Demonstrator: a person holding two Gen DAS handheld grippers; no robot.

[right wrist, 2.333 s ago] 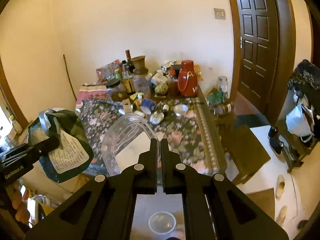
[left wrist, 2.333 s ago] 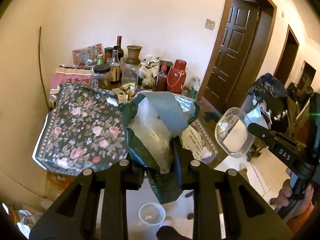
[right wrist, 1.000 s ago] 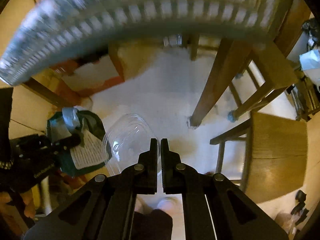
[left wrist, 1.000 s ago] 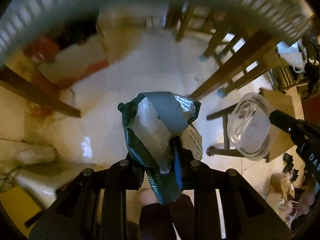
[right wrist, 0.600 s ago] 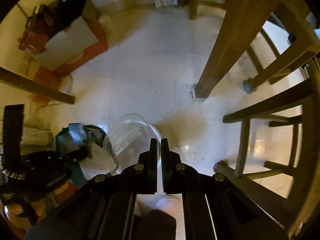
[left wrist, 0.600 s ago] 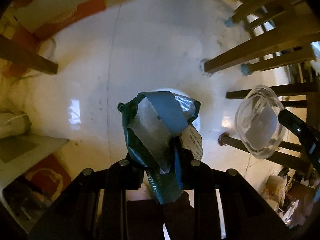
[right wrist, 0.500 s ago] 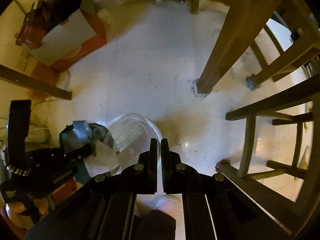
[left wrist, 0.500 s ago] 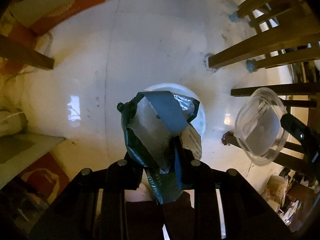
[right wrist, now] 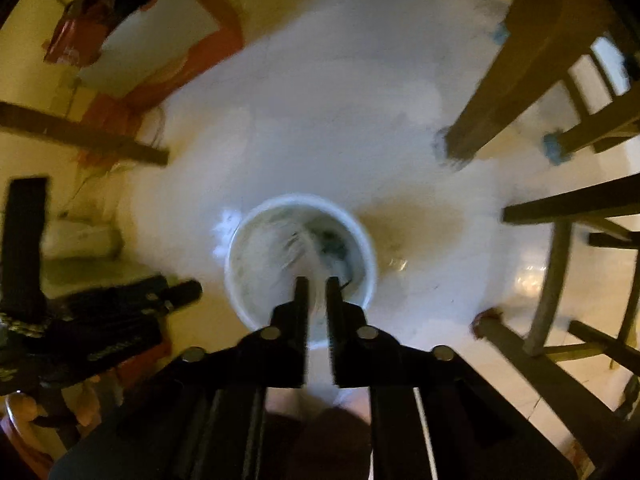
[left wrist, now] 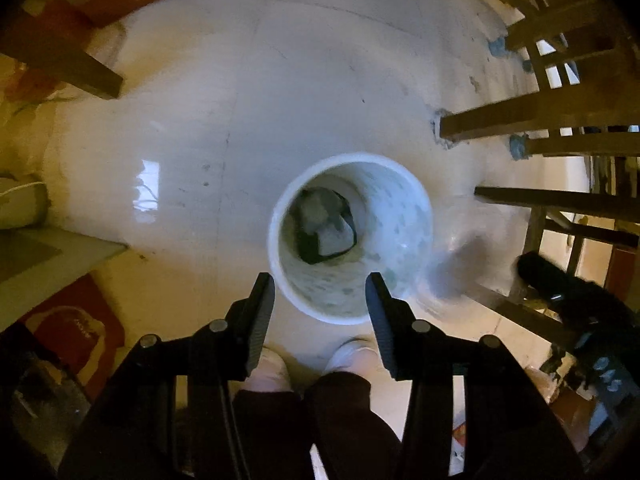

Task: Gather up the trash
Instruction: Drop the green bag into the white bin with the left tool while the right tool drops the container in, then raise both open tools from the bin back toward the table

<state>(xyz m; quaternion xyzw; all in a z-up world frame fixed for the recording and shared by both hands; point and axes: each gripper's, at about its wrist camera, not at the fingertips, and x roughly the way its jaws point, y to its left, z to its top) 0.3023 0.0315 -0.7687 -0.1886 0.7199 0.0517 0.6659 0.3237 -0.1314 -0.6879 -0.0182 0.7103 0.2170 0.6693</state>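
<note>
Left gripper (left wrist: 320, 292): black, two-fingered, pointed steeply down at the floor; jaws parted and opening, nothing between them.

White round plastic bin (left wrist: 416, 216): stands upright on the pale glossy floor (left wrist: 280, 100) directly ahead of the left fingertips, mouth up. Inner wall whitish with faint green mottling.

Crumpled dark green and silver foil bag (left wrist: 324, 224): lies at the bottom of the bin, just beyond the left gripper's tips and clear of both fingers. Dark edge around a greyish, creased middle; slightly blurred.

Right gripper (right wrist: 317, 285): black, pointed down over the near rim of the same bin (right wrist: 372, 264); jaws a narrow slit apart and opening.

Clear plastic container (right wrist: 298, 246): a streaked, motion-blurred transparent shape just ahead of the right fingertips, inside the bin's mouth. Whether the pads touch it cannot be told.

Wooden chair legs (left wrist: 520, 120): to the right of both grippers, feet on the floor.

Person's dark trouser legs (left wrist: 340, 412) and pale shoes (left wrist: 352, 354): below the left gripper, close to the bin's near side.
</note>
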